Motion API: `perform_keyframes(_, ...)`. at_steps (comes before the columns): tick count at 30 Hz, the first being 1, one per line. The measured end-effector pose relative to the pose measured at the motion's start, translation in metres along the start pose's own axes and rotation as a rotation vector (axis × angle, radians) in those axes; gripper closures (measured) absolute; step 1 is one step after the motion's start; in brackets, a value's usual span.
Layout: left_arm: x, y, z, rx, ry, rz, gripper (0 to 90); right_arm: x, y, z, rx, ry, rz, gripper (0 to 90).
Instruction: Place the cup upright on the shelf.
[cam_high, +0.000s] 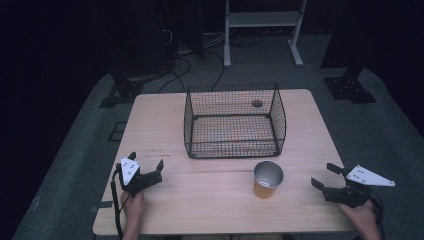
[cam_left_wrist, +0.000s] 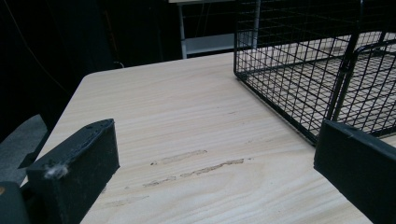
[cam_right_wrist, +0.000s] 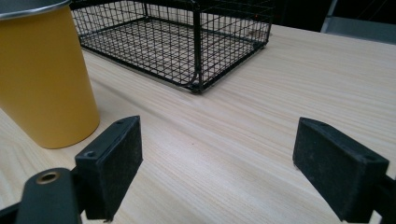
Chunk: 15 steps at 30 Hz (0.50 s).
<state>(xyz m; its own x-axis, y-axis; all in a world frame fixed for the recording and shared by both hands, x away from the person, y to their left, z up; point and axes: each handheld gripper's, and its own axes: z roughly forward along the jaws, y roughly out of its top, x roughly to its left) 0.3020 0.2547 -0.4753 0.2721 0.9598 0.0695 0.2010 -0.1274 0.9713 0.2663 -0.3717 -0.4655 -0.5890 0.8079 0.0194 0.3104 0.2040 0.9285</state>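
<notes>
A single yellow cup (cam_high: 268, 180) with a bare metal inside stood upright on the wooden table (cam_high: 210, 200), just in front of the near right corner of the one black wire basket (cam_high: 235, 122) and apart from it. In the right gripper view the cup (cam_right_wrist: 44, 74) rose at the left, close beside the left jaw but not between the two. The right gripper (cam_high: 327, 177) lay near the table's right edge, its jaws spread wide with nothing between them, pointing toward the cup from a short way off. The left gripper (cam_high: 147, 167) rested at the near left, likewise spread and empty, aimed at bare tabletop with the basket (cam_left_wrist: 317, 74) to its right. By the look of it the work had hardly started: nothing was held, the basket held nothing, and the cup was untouched; reaching, closing on it and moving it, probably into the basket, all seemed left. Count: one cup, one basket, two grippers.
</notes>
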Motion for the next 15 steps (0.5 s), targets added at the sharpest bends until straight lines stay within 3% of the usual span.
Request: perform_keyframes(15,-0.001,0.000,-0.001,-0.007,-0.004,0.004,0.0,0.009,0.013,-0.001,-0.008,0.030,-0.014,13.3)
